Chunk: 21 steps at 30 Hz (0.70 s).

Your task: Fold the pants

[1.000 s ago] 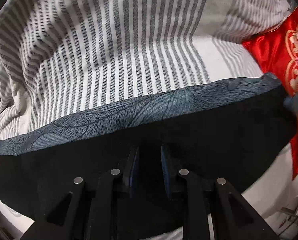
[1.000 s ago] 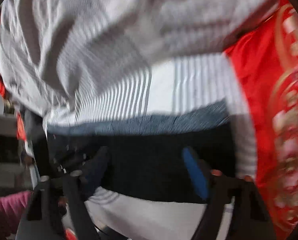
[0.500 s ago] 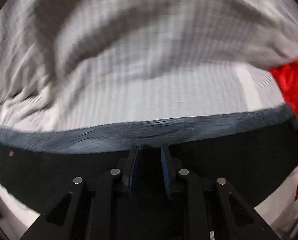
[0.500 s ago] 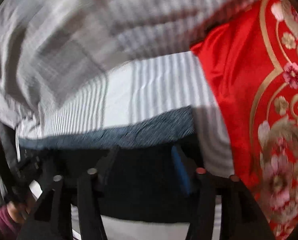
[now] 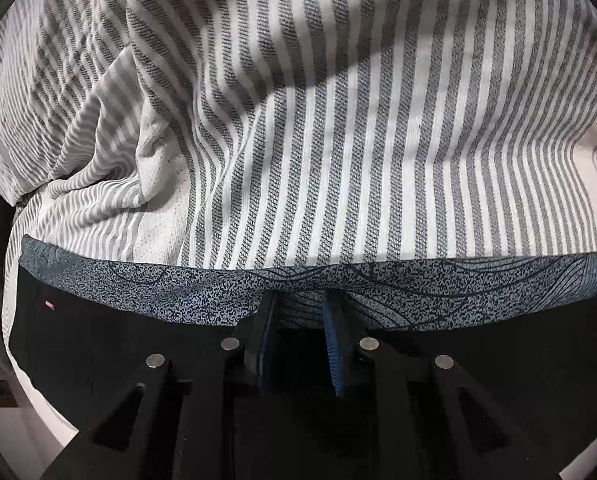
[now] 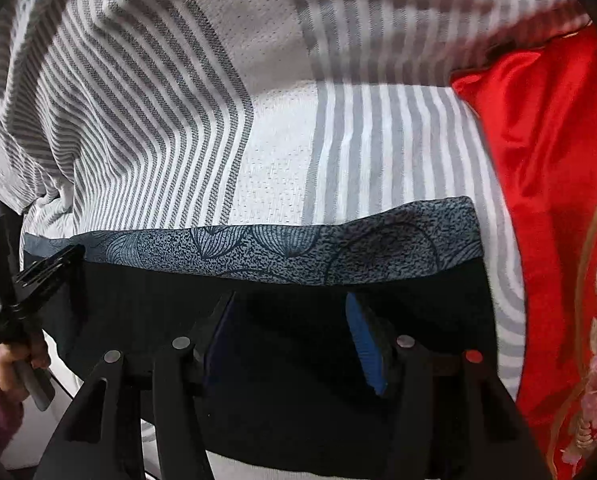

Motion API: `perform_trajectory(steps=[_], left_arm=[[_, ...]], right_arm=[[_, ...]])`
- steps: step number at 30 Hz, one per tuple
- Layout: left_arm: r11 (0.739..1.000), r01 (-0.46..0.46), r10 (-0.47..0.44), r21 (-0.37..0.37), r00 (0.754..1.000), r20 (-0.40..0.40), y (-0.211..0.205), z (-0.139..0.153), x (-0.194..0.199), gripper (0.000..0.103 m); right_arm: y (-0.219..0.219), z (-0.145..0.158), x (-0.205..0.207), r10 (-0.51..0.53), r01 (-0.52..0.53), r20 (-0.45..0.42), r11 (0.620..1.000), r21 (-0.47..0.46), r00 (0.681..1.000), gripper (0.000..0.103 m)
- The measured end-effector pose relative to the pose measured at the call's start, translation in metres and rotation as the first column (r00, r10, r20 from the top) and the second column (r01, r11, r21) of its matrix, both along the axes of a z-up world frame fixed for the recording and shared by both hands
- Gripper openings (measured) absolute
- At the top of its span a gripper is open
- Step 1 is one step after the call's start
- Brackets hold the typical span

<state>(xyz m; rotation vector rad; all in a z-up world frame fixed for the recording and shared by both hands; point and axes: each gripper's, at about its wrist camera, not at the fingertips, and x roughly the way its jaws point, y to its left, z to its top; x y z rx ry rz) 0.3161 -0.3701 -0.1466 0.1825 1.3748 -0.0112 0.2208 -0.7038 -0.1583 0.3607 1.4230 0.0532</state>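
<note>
black pants held flat at the waistband on a striped bed

the black pants [image 5: 98, 344] lay across a grey-and-white striped bedsheet [image 5: 338, 140], their speckled blue-grey waistband [image 5: 458, 284] running straight along the far edge. the lower part of the garment ran under the gripper bodies and out of both views, so the legs could not be made out.

the left gripper [image 5: 300, 304] pointed steeply down at the middle of the waistband, its jaws drawn nearly together. a narrow strip of the band sat between the blue pads, which looked pinched onto it, though the actual contact was dark and hard to read.

the right gripper [image 6: 290, 312] stood about half open over the black cloth just below the band. its jaws had just been closing. fabric lay between them, but the pads did not press on it, and the left-hand pad was lost in shadow.

in the right wrist view, a hand [image 6: 14, 360] in a pink sleeve held the left tool at the frame's edge, partly cut off. a red embroidered cover [image 6: 538, 160] lay beside the sheet at right.
</note>
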Motion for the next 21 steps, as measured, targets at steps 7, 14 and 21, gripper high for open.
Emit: perform_trajectory(steps=[7,14,21], left_arm=[[0.996,-0.053,0.051,-0.070,0.998,-0.027,0.075,0.030,-0.014,0.025],[0.997,-0.047,0.045,-0.059,0.998,-0.032,0.133,0.038,-0.043,0.025],[0.996,-0.039,0.039,-0.081,0.999,-0.010,0.199,0.042,-0.052,0.025]], right_arm=[[0.034,0.034,-0.020,0.013,-0.014,0.021,0.999,0.045,1.000,0.069],[0.141,0.046,-0.056,0.044,-0.050,0.029,0.968,0.247,0.999,0.069],[0.275,0.030,-0.076,0.158,-0.154,0.029,0.885,0.439,0.987,0.069]])
